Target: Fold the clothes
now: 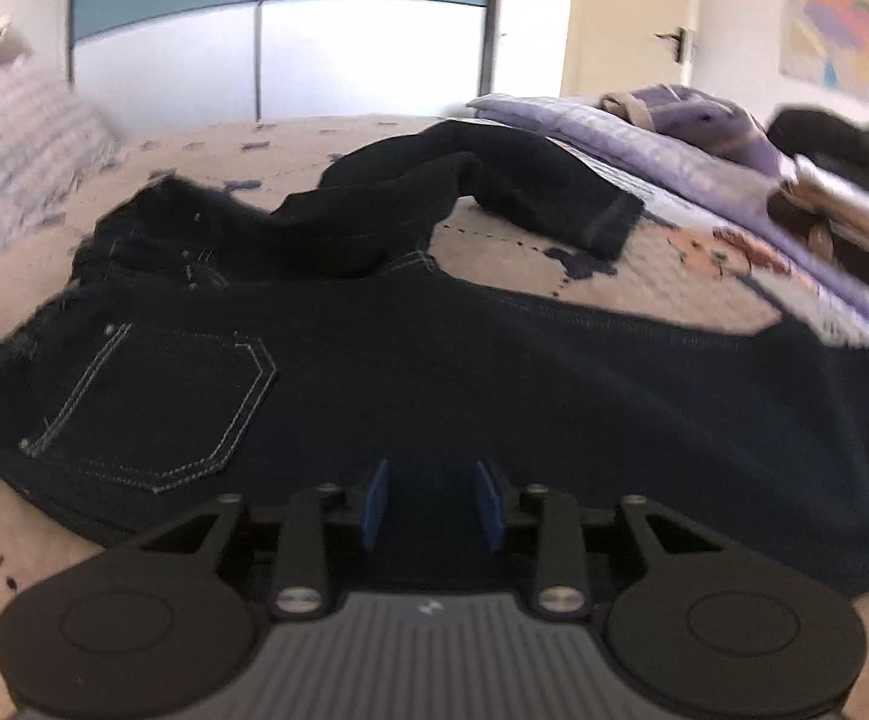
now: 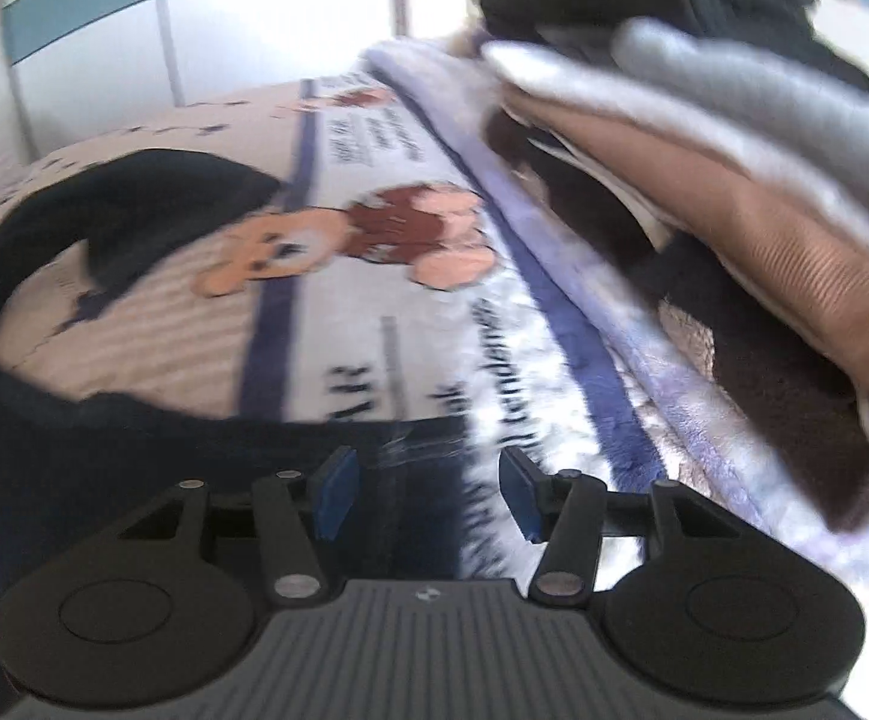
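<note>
Jeans: dark blue denim jeans [image 1: 434, 372] spread flat on the patterned beige bedspread [image 1: 314, 138] — ready for folding.
Left gripper [image 1: 432, 504]: jaws narrowly apart, empty.
Right gripper [image 2: 425, 495]: jaws wider — nothing held.

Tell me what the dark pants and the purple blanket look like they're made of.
The pants look like dark denim: matte weave, pale contrast stitching round a patch pocket, a frayed waist edge. The blanket seems to be plush fleece, soft and fuzzy at its edge with a faint sheen; blur leaves that uncertain.

L gripper [image 1: 432, 504]: black linkage arms, silver screws, blue pads — grey ribbed body
R gripper [image 2: 427, 495]: same build — small white logo
</note>
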`<state>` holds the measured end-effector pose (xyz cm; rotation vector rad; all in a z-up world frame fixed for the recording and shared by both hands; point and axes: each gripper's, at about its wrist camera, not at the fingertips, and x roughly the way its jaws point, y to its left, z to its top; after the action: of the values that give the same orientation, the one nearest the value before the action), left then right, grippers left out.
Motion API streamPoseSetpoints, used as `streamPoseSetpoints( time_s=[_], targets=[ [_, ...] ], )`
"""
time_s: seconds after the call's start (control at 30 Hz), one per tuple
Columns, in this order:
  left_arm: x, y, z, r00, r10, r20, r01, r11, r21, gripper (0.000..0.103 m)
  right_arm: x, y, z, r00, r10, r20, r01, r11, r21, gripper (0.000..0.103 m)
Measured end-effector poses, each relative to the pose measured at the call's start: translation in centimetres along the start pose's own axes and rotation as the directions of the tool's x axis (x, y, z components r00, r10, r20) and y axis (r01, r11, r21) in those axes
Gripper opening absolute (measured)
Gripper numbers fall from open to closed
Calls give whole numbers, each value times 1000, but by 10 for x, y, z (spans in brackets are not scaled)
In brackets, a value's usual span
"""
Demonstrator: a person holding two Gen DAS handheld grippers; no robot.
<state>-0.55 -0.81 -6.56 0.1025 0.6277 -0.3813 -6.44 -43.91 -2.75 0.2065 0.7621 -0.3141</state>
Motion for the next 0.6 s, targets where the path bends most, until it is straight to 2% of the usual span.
streamPoseSetpoints(
  time_s=[0.1, 0.13, 0.2, 0.23, 0.3, 0.43, 0.6],
  targets=[
    [0, -7, -5, 1000, 14, 20, -15, 998, 58, 36, 19, -16, -6, 998, 56, 33, -60, 991, 117, 53],
    [0, -7, -5, 1000, 14, 21, -15, 998, 59, 36, 19, -17, -8, 996, 80, 43, -85, 987, 138, 32],
    [0, -6, -5, 1000, 11, 21, -12, 998, 57, 36, 16, -17, -12, 993, 100, 64, -109, 981, 158, 26],
    [1, -6, -4, 1000, 10, 19, -11, 998, 55, 36, 9, -13, -12, 995, 66, 77, -76, 989, 128, 20],
    [2, -7, -4, 1000, 13, 18, -14, 998, 62, 37, -2, -7, -14, 995, 6, 101, -14, 997, 74, 19],
    [2, -9, -3, 1000, 16, 16, -18, 997, 71, 38, 12, -1, -20, 996, -47, 80, 48, 999, -15, 18],
    [-6, -10, 3, 999, -12, 46, 10, 999, 46, 42, 4, 2, -18, 989, -100, 107, 99, 995, 13, 23]
  ],
)
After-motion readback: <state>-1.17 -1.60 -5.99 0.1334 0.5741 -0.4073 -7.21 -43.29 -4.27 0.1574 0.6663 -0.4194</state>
